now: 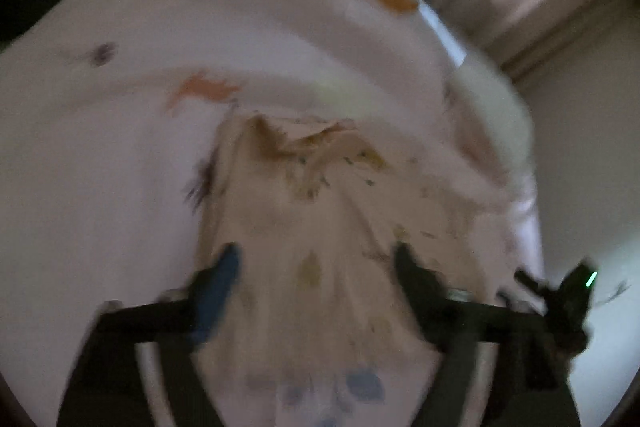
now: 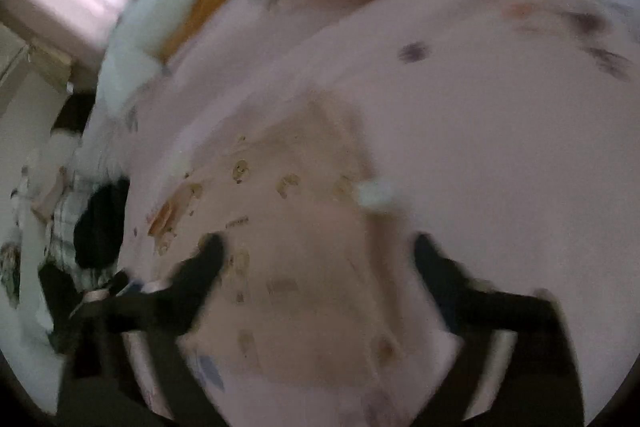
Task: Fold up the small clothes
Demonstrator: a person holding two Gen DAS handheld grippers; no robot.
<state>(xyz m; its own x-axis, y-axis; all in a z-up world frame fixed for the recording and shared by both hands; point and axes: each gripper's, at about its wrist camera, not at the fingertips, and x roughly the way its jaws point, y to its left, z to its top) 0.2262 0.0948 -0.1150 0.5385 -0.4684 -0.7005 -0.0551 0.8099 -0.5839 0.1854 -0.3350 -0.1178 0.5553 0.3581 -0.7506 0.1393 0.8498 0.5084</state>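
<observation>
Both grippers, left gripper (image 1: 316, 259) and right gripper (image 2: 316, 251), hover fingers spread, pinching nothing, over the small beige printed garment (image 1: 320, 227) lying on the pink sheet (image 1: 100, 147). Frames blurred; I'd pinch matching garment edges, then fold evenly.

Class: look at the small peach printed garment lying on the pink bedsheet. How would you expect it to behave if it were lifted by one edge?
The small peach garment would probably droop limply: its far end is already crumpled. It looks thin, so likely light. It might drag the pink sheet, itself loosely wrinkled.
</observation>
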